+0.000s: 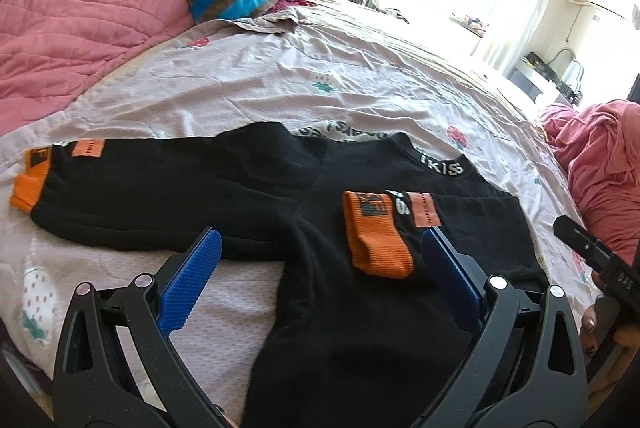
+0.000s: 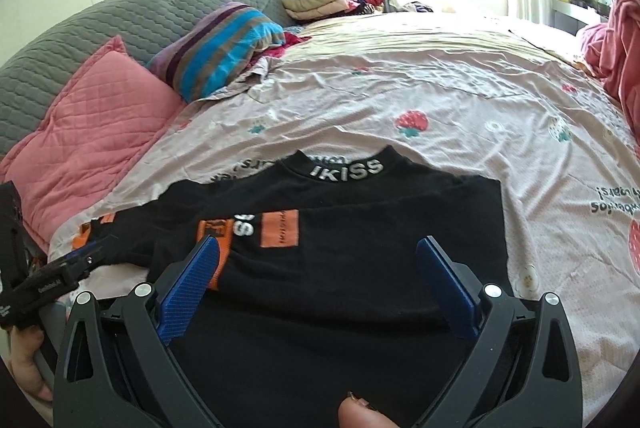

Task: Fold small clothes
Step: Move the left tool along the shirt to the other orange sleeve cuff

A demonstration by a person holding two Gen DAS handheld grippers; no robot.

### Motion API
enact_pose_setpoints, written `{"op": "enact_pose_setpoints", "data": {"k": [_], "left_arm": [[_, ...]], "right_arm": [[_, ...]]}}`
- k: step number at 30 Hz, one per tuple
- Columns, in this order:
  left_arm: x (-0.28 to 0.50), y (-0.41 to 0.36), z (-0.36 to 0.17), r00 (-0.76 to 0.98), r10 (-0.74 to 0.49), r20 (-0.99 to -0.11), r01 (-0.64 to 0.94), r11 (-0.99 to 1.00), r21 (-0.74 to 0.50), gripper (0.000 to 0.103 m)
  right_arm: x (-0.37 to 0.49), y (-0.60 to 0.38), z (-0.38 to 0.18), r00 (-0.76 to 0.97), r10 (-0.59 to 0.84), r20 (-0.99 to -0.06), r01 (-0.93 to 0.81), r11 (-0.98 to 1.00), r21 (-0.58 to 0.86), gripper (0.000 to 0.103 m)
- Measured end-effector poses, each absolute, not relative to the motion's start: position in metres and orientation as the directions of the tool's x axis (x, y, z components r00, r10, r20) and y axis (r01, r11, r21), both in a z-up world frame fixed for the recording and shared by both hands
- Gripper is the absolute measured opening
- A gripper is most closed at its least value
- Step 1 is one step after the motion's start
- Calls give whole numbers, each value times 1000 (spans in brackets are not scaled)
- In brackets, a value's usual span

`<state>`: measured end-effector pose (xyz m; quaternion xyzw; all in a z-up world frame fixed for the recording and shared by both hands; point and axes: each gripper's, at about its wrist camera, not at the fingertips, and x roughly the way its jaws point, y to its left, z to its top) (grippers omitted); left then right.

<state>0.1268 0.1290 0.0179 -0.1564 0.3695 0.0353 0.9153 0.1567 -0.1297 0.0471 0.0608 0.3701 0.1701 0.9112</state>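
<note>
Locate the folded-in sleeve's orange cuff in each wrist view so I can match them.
Left wrist: orange cuff lies right of centre on the black top, just inside the right finger.
Right wrist: cuff sits left of centre, partly behind the left finger.
Shared landmark: white-lettered collar.

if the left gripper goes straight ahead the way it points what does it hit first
Probably the black long-sleeved top on the bed, near the folded-in orange ribbed cuff; the open left gripper points there, though depth is unclear.
</note>
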Motion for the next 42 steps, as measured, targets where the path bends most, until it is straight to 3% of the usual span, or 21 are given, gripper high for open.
{"op": "enact_pose_setpoints", "data": {"k": [42], "left_arm": [[76,281,6,656,246,-713,-538,816,-213,94]], "right_arm": [[175,66,50,513,555,-655,-585,784,206,98]]}}
